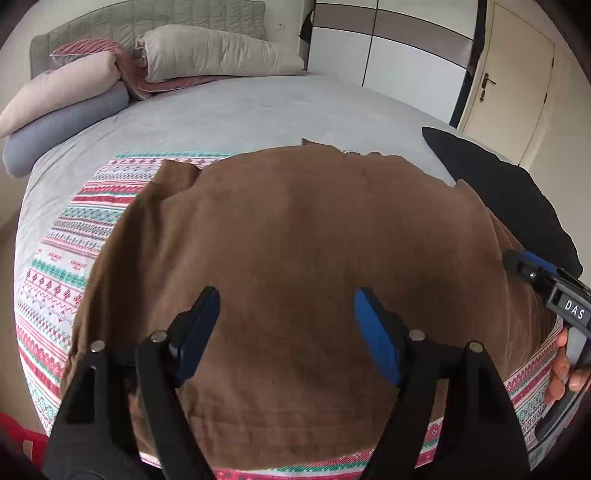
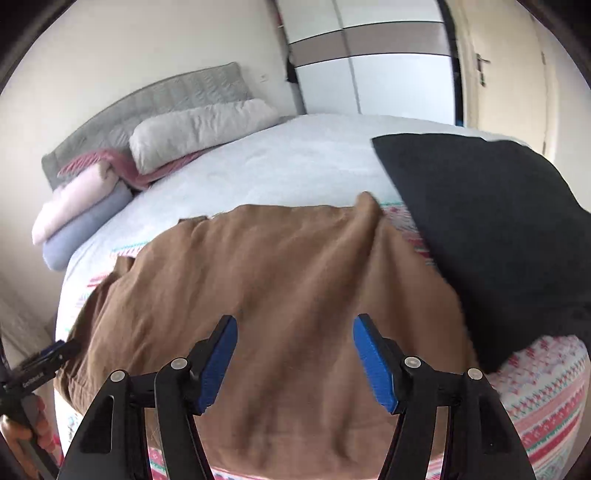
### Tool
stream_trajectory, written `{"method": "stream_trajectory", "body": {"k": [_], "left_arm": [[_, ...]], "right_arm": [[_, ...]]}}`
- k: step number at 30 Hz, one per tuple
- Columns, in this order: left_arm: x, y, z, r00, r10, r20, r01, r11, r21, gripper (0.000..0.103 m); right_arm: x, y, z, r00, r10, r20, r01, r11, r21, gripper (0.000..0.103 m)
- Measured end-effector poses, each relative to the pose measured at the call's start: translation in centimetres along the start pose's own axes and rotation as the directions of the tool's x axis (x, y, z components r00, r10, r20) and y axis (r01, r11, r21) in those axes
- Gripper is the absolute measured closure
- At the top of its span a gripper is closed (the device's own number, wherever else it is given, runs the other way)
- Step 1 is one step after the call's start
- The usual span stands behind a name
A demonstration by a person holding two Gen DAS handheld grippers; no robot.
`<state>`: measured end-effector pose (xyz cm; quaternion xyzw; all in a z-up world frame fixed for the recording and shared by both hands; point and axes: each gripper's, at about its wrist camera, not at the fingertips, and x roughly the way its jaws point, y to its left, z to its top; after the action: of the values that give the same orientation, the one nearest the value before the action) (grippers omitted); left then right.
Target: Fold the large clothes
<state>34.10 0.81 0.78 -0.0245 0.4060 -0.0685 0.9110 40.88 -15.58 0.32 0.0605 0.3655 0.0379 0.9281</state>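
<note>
brown garment [image 1: 295, 236] is spread flat on patterned blanket [image 1: 55, 280] on the bed [image 1: 221, 114] | black cloth [image 1: 509, 199] is laid at its right edge | left hand-held gripper [image 1: 286, 332] is held released above it, nothing between jaws | right hand-held gripper [image 2: 293, 354] is likewise released, empty | pillows [image 1: 214, 51] are stacked by headboard

Bed [image 1: 229, 110] in grey sheet, patterned blanket [image 1: 55, 266] spread under the tongs, black cloth [image 1: 517, 199] right of them, stacked pillows [image 1: 207, 51] far beyond at the headboard [image 1: 110, 26]
</note>
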Motion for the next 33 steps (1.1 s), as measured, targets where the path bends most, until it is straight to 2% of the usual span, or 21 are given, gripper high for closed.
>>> {"method": "stream_trajectory", "body": {"k": [3, 4, 6, 7, 9, 11, 12, 13, 14, 15, 17, 18, 19, 21, 24, 26, 29, 30, 31, 32, 33], "left_arm": [[3.5, -0.9, 1.7, 1.0, -0.005, 0.007, 0.005, 0.999, 0.045, 0.027], [4.6, -0.4, 1.9, 0.999, 0.033, -0.001, -0.033, 0.998, 0.055, 0.027], [7.0, 2.5, 1.6, 0.984, 0.171, -0.048, -0.168, 0.983, 0.07, 0.027], [7.7, 4.9, 1.1, 0.98, 0.191, -0.059, -0.188, 0.98, 0.06, 0.027], [7.7, 9.3, 0.2, 0.975, 0.219, -0.046, -0.216, 0.974, 0.061, 0.026], [6.9, 11.7, -0.2, 0.96, 0.28, -0.021, -0.277, 0.957, 0.087, 0.026], [6.5, 12.5, 0.0, 0.948, 0.318, -0.023, -0.315, 0.945, 0.087, 0.026], [6.3, 13.2, 0.3, 0.926, 0.376, -0.027, -0.373, 0.924, 0.084, 0.026], [6.0, 13.9, 0.7, 0.917, 0.398, -0.037, -0.395, 0.916, 0.065, 0.027], [5.5, 14.3, 1.1, 0.918, 0.394, -0.046, -0.393, 0.919, 0.035, 0.028], [4.5, 13.7, 2.1, 0.922, 0.387, -0.022, -0.387, 0.922, 0.0, 0.028], [4.1, 12.9, 2.5, 0.936, 0.351, -0.001, -0.351, 0.936, -0.004, 0.028], [4.0, 11.8, 3.1, 0.949, 0.314, 0.013, -0.314, 0.95, -0.004, 0.028], [4.2, 9.3, 4.1, 0.969, 0.244, 0.036, -0.244, 0.97, 0.01, 0.028], [6.9, 7.4, 5.3, 0.978, 0.208, 0.007, -0.209, 0.978, 0.029, 0.028], [9.5, 8.3, 6.3, 0.969, 0.242, -0.043, -0.242, 0.97, 0.015, 0.028], [12.3, 11.9, 7.2, 0.951, 0.298, -0.077, -0.3, 0.954, -0.009, 0.027], [12.9, 13.1, 7.4, 0.941, 0.329, -0.078, -0.33, 0.944, -0.007, 0.025], [13.6, 14.4, 7.8, 0.924, 0.375, -0.078, -0.377, 0.926, 0.002, 0.025], [14.4, 15.8, 8.1, 0.902, 0.422, -0.097, -0.423, 0.906, 0.005, 0.025], [14.8, 17.5, 8.2, 0.891, 0.434, -0.131, -0.442, 0.897, -0.031, 0.025]], "right_arm": [[4.2, 4.9, 0.6, 0.999, 0.044, -0.014, -0.045, 0.992, -0.119, 0.037], [5.9, 5.4, 0.6, 0.999, 0.036, -0.04, -0.041, 0.988, -0.147, 0.037], [9.1, 4.3, -0.1, 0.993, -0.037, -0.11, 0.016, 0.983, -0.185, 0.037], [10.0, 2.6, -0.7, 0.988, -0.072, -0.135, 0.044, 0.979, -0.199, 0.038], [9.8, -2.8, -1.3, 0.989, -0.066, -0.133, 0.046, 0.989, -0.143, 0.038], [9.0, -8.7, -1.4, 0.977, -0.178, -0.118, 0.169, 0.982, -0.086, 0.04], [8.4, -11.7, -1.3, 0.981, -0.146, -0.128, 0.147, 0.989, -0.006, 0.042], [7.8, -13.9, -1.2, 0.984, -0.095, -0.152, 0.107, 0.992, 0.071, 0.067], [7.1, -14.9, -0.8, 0.979, -0.111, -0.172, 0.127, 0.989, 0.082, 0.085], [6.3, -14.9, -0.4, 0.974, -0.148, -0.171, 0.16, 0.985, 0.059, 0.085], [4.5, -13.7, 0.6, 0.97, -0.204, -0.134, 0.209, 0.978, 0.027, 0.076], [3.9, -12.8, 1.2, 0.972, -0.206, -0.112, 0.21, 0.977, 0.025, 0.07], [3.5, -11.6, 1.6, 0.978, -0.191, -0.083, 0.194, 0.981, 0.023, 0.047], [4.0, -8.1, 2.6, 0.988, -0.146, -0.047, 0.144, 0.989, -0.034, 0.029], [7.7, -4.3, 3.8, 0.993, -0.086, -0.085, 0.079, 0.994, -0.073, 0.029], [10.9, -4.7, 4.6, 0.991, -0.067, -0.114, 0.064, 0.998, -0.026, 0.029], [14.2, -8.3, 5.7, 0.985, -0.12, -0.127, 0.128, 0.99, 0.054, 0.029], [14.9, -10.0, 6.3, 0.987, -0.107, -0.123, 0.119, 0.988, 0.1, 0.029], [15.4, -11.4, 6.9, 0.986, -0.119, -0.12, 0.133, 0.985, 0.111, 0.029], [16.1, -12.6, 7.5, 0.972, -0.199, -0.125, 0.211, 0.973, 0.092, 0.029], [16.4, -13.9, 7.9, 0.958, -0.254, -0.136, 0.268, 0.959, 0.092, 0.029]]}}
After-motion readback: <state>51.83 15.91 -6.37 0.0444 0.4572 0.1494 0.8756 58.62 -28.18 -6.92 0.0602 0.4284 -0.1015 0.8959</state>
